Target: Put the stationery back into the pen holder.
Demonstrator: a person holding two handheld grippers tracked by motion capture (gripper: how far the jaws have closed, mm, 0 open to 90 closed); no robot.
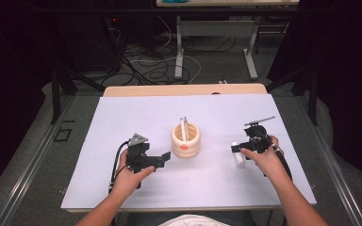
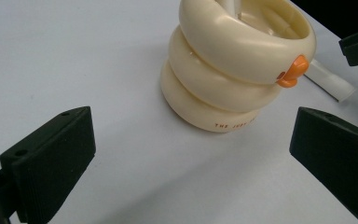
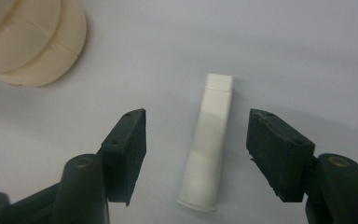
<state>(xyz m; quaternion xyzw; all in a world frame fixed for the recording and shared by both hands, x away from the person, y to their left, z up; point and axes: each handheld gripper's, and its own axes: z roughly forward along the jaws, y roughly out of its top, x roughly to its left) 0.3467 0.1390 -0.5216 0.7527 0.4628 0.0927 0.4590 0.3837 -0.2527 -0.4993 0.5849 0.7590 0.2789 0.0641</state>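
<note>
White tube (image 3: 209, 144) lies flat on the white table (image 1: 122, 122), at about 3 o'clock from the cream ringed holder (image 1: 185, 140) and well apart from it. In the right gripper view the tube runs lengthwise between your right gripper (image 3: 196, 154) jaws, cap end toward 12 o'clock, crimped end toward 6. Jaws stand wide open on both sides, holding nothing, with clear gaps to the tube.

Risk, as judged: the tube sits nearer the right-hand jaw, so that jaw may touch first on closing and skid the tube sideways. It looks soft; a hard squeeze could dent it. Coming down too low would drive the jaw tips into the table.

Your left gripper (image 2: 186, 158) is open wide and empty, aimed at the holder, which stands near its 12 o'clock.
</note>
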